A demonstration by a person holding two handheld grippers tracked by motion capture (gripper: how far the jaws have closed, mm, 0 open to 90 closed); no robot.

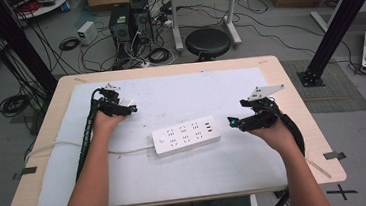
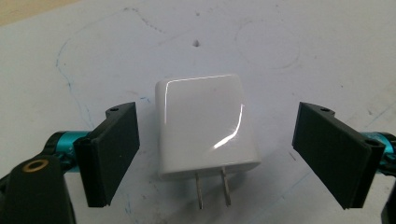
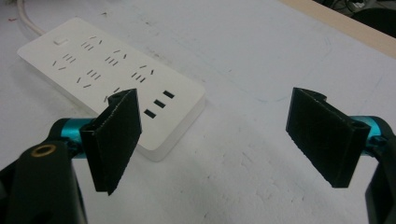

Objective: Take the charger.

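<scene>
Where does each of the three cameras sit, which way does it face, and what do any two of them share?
High view: above the person's side, facing forward and down on the table; both forearms, left tongs and right tongs show.
Left gripper view: rides the left tongs, looking down at a white plug adapter between open jaws.
Right gripper view: rides the right tongs, facing the white power strip.
Shared: high and right gripper views both show the power strip.
</scene>
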